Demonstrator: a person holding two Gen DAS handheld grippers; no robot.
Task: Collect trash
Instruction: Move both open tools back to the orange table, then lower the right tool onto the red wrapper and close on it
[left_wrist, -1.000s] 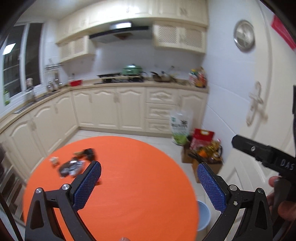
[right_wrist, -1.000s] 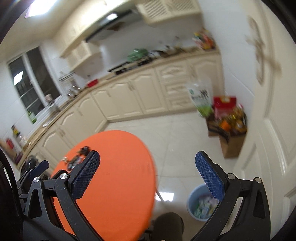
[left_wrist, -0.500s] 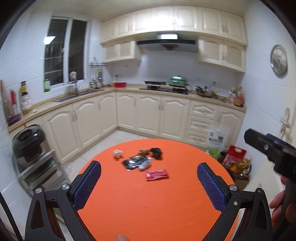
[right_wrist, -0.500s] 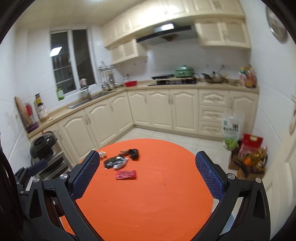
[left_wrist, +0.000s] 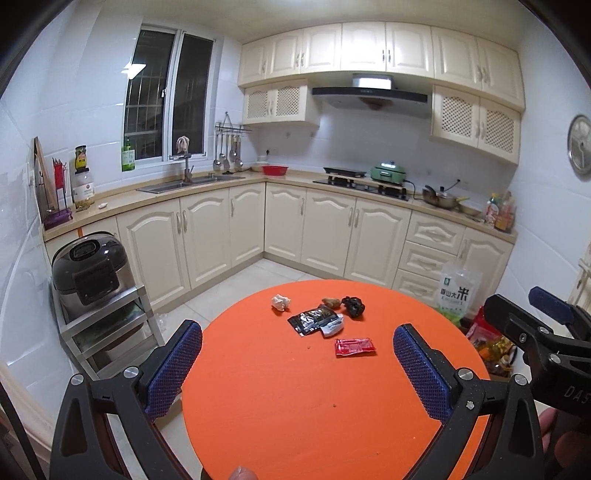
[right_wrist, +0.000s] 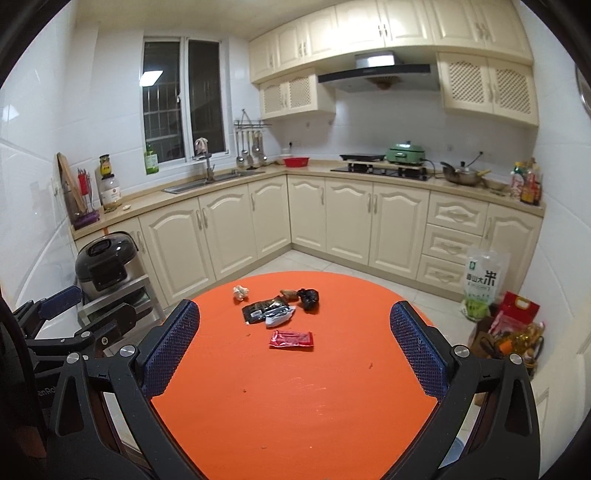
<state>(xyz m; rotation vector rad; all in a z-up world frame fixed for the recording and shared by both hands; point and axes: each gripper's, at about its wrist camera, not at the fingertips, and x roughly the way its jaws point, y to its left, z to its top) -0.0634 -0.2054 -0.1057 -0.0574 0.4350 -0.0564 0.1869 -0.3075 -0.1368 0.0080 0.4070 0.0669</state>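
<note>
Grippers level, jaws wide, above table

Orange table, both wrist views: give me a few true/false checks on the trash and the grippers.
1. The red wrapper lies nearest the grippers. True.
2. The left gripper grips the black packet. False: open, empty.
3. The crumpled white scrap touches the black packet. False: it lies apart, bare orange table between.
4. The right gripper is open. True.
5. The black crumpled piece sits at the far end. True.
</note>
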